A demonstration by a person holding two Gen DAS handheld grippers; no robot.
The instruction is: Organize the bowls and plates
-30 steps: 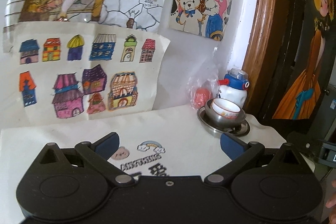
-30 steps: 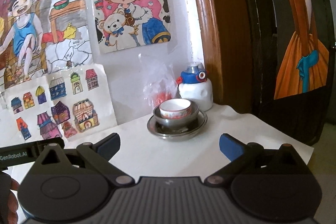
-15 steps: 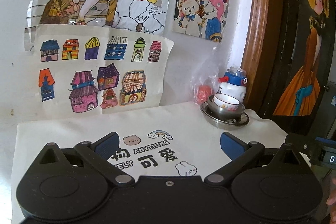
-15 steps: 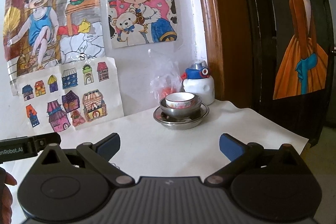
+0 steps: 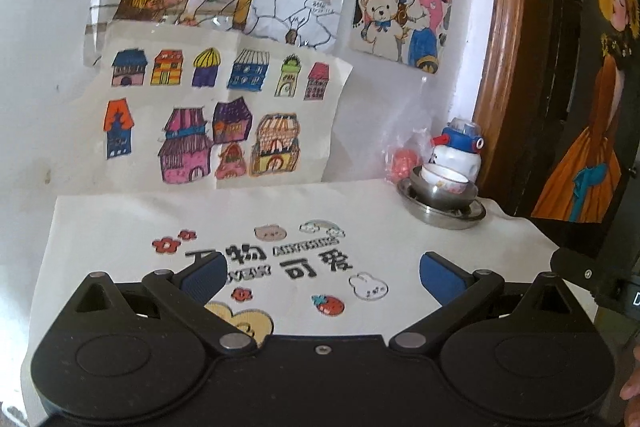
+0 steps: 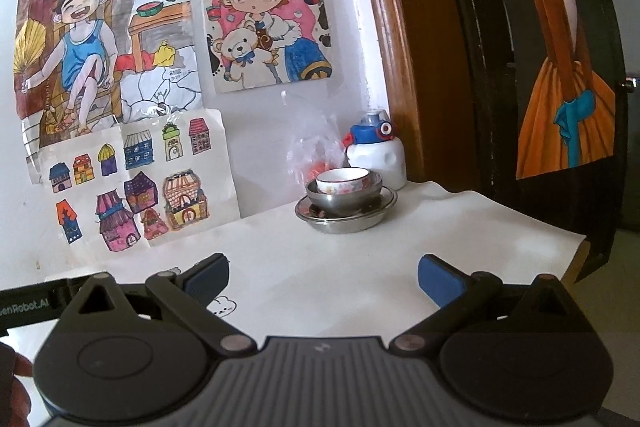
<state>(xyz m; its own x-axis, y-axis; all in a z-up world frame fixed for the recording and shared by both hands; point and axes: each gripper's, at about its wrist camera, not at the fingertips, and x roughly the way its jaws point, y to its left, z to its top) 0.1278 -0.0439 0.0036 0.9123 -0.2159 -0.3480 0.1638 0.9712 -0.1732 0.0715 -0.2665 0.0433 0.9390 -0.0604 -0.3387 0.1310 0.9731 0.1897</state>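
A steel plate (image 6: 347,218) (image 5: 442,214) sits at the table's far right corner near the wall. In it stands a steel bowl (image 6: 340,199) (image 5: 448,194), and inside that a small white ceramic bowl (image 6: 343,181) (image 5: 442,177) with a pink pattern. My left gripper (image 5: 322,273) is open over the printed cloth, well short and left of the stack. Open too is my right gripper (image 6: 322,277), nothing between its blue pads, facing the stack from a distance.
A white and blue snowman-shaped bottle (image 6: 376,151) and a clear bag with something red (image 6: 316,159) stand behind the stack. The printed tablecloth (image 5: 280,227) covers the table. Drawings hang on the wall; a wooden door frame (image 6: 404,47) rises at right.
Both grippers have pulled back and away from the stack, which now looks smaller and farther. The left view shows more of the printed cloth. Both jaws stay open.
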